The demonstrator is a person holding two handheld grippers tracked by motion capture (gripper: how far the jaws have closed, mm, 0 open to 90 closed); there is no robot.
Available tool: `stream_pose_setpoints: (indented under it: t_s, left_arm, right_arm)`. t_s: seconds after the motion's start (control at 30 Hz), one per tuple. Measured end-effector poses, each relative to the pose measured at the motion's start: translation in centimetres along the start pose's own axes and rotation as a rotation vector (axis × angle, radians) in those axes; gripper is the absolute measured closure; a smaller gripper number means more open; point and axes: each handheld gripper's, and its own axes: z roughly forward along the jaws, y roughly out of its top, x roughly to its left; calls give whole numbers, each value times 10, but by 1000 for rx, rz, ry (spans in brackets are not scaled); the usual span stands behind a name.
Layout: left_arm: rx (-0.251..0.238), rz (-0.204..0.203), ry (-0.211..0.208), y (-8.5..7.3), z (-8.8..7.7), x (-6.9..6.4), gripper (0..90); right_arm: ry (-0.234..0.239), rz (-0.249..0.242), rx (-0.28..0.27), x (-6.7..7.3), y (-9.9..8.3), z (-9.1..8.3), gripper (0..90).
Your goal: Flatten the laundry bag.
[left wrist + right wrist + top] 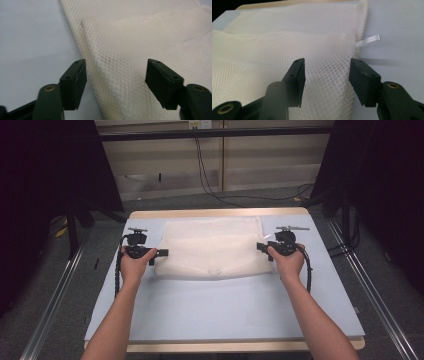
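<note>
Cream mesh fabric [212, 247], folded into a rough rectangle, lies on the pale blue table cover [225, 310] toward the 12 o'clock half of the table, seen from the high view. A wooden table edge [220, 213] shows beyond it at 12 o'clock.

At 9 o'clock of the fabric, the left gripper [161, 253] points toward its left edge, held in the person's left hand [134, 265]. In the left gripper view its 2 black jaws stand wide apart, straddling the folded edge of the mesh [130, 55], with the blue cover at 9 o'clock of them.

At 3 o'clock of the fabric, the right gripper [261, 246] points at its right edge, held in the right hand [287, 262]. In the right gripper view its jaws are also spread apart over the mesh [287, 47], close to the fabric's edge. A small white ribbon tab [369, 40] sticks out from that edge at 2 o'clock of the jaws, lying on the blue cover.
</note>
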Motion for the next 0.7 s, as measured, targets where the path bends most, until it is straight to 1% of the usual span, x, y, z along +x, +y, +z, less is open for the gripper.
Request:
stream_pose_setpoints:
  t_s: [0.03, 0.07, 0.1, 0.13, 0.17, 0.2, 0.23, 0.27, 0.3, 0.33, 0.37, 0.4, 0.47, 0.5, 0.53, 0.57, 0.6, 0.63, 0.67, 0.7]
  left_arm:
    - [-1, -4, 5, 0, 2, 0, 390]
    - [-1, -4, 5, 0, 2, 0, 427]
    - [-6, -22, -9, -1, 5, 2, 455]
    - [-2, -20, -12, -1, 6, 1, 505]
    - [-19, -26, -11, -1, 6, 0, 549]
    - [-27, -11, -3, 0, 4, 0, 591]
    - [-27, -11, -3, 0, 4, 0, 669]
    - [-52, -23, -28, 1, 1, -1, 725]
    - [-52, -23, -28, 1, 1, -1, 762]
    - [-60, -12, -25, 1, -3, -2, 776]
    - [-60, -12, -25, 1, -3, -2, 788]
    - [-71, 0, -30, 1, -6, -4, 796]
    - [-76, 10, -45, 0, -10, -7, 806]
    - [-76, 10, -45, 0, -10, -7, 812]
    - [-80, 31, -49, 0, -15, -9, 814]
    - [-92, 33, -54, 0, -17, -11, 815]
    - [-97, 42, -56, 0, -20, -12, 816]
    - [-97, 42, -56, 0, -20, -12, 817]
    - [-111, 61, -67, 0, -25, -15, 818]
    - [-116, 66, -72, 0, -27, -16, 819]
  right_arm:
    - [-3, 7, 5, -1, 0, 2, 505]
    - [-3, 7, 5, -1, 0, 2, 505]
    - [8, 39, 13, -4, -1, 5, 552]
    - [14, 50, 10, -5, -2, 6, 614]
    - [12, 51, 1, -6, -3, 6, 666]
    - [12, 50, -9, -7, -3, 5, 696]
    - [22, 51, -19, -10, -4, 4, 762]
    - [26, 57, -26, -11, -5, 3, 826]
    - [36, 55, -41, -13, -6, 1, 863]
    - [51, 71, -54, -14, -6, -1, 888]
    - [66, 76, -64, -16, -7, -3, 895]
    - [77, 74, -61, -17, -8, -5, 900]
    - [91, 48, -47, -19, -10, -9, 900]
    - [91, 48, -47, -19, -10, -9, 900]
    - [110, 39, -44, -20, -12, -15, 900]
    - [109, 26, -41, -20, -12, -18, 900]
    - [113, 10, -51, -21, -13, -21, 900]
    - [113, 10, -51, -21, -13, -21, 900]
    - [124, -6, -61, -21, -13, -28, 900]
    - [124, -12, -68, -21, -13, -32, 900]
